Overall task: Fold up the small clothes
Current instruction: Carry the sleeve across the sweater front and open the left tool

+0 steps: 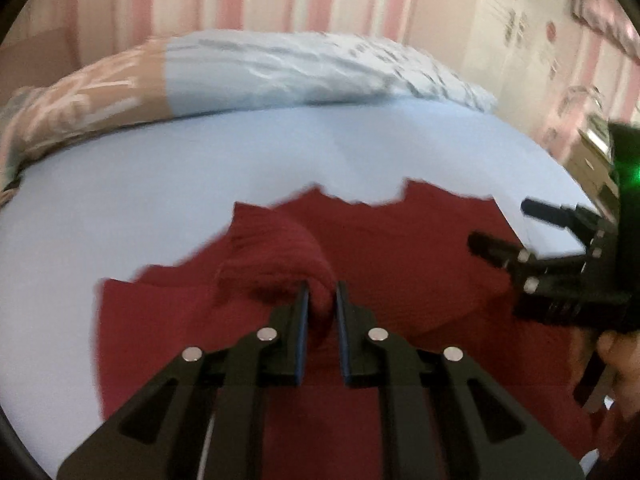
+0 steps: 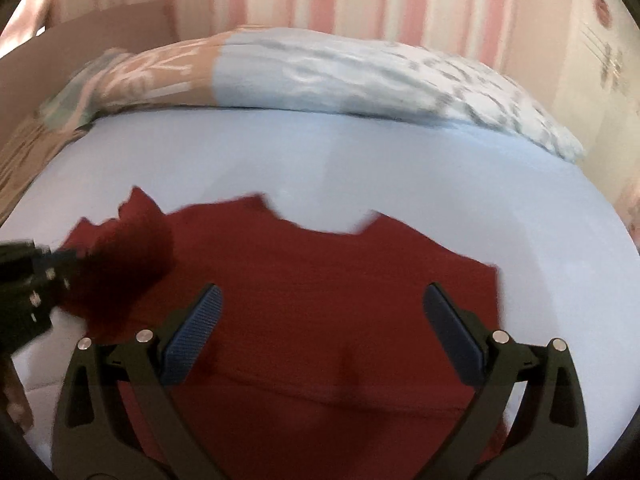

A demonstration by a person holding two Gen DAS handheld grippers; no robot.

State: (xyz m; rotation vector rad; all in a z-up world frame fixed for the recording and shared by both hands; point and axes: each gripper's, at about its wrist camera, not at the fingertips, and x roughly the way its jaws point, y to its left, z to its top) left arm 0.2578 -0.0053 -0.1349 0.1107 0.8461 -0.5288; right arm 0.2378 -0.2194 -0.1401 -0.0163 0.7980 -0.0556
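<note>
My left gripper point(image 1: 322, 300) has its jaws clamped on a raised fold of the dark red garment point(image 1: 400, 280) spread on the bed point(image 1: 280, 152). My right gripper point(image 2: 322, 320), jaws apart, holds nothing. Risk: the bunched fabric slips free, or dragging wrinkles the unpinned layer.
</note>
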